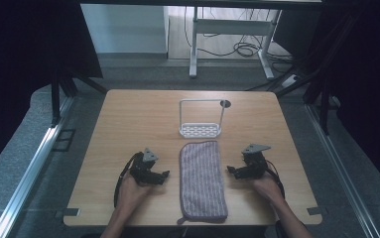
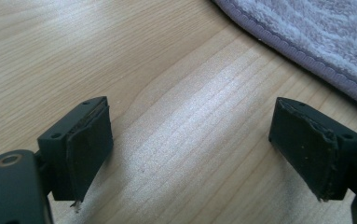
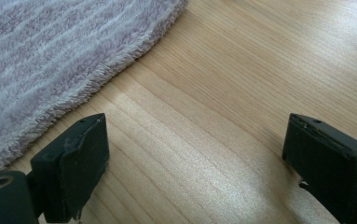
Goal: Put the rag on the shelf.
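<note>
1. While the high view takes in the whole tabletop (image 1: pixel 128 119), with a white wire rack (image 1: pixel 201 119) standing at its far middle and the towel (image 1: pixel 202 179) lying lengthwise just near of it, the two gripper views give only close patches of wood and cloth.
2. Left tongs (image 1: pixel 163 174) sit left of the towel and right tongs (image 1: pixel 230 170) right of it, each in a hand and pointing inward at the cloth.
3. Both tongs stand wide open and grip nothing; bare wood lies between the black pads (image 2: pixel 88 154).
4. Seen from the left gripper view, the towel (image 2: pixel 316 32) shows a stitched, bound hem; the right gripper view shows the towel (image 3: pixel 50 56) with a fluffy, rounded corner.
5. Mauve terry with pale stripes, the towel is a long rectangle with rounded corners and a small loop at its near end.
6. Light wood grain covers the tabletop; the rack has a perforated base and a thin frame.
</note>
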`<state>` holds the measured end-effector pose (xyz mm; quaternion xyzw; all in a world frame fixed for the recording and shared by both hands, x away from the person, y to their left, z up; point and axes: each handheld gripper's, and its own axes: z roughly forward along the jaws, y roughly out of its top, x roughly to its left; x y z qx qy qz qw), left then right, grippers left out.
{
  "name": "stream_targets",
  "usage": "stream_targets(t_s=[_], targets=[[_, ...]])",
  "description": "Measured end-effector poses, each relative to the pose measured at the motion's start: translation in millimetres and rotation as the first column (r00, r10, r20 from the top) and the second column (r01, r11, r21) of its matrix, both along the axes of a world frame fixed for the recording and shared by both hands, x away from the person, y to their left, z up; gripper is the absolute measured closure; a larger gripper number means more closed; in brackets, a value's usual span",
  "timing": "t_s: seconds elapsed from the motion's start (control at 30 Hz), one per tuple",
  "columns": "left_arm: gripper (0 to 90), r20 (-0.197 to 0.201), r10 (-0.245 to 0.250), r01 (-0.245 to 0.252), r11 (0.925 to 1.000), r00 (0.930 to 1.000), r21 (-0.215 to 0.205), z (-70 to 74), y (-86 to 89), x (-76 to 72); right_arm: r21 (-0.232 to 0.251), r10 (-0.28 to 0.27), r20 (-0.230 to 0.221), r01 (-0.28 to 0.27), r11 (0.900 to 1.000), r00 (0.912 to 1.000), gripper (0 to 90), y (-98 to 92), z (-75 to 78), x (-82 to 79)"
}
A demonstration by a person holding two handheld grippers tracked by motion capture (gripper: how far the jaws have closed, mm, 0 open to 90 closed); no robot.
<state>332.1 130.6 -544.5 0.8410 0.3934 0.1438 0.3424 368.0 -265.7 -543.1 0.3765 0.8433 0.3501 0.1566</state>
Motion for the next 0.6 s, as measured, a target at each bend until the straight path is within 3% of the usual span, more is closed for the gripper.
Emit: stream_targets(t_s=[0.6], targets=[[12.1,-0.001,0.000,0.000,1.0000,1.0000,0.001,-0.1,-1.1,1.4,0.000,-0.010,0.000,0.010,1.000,0.9999,6.1,0.9,-0.1,-1.2]])
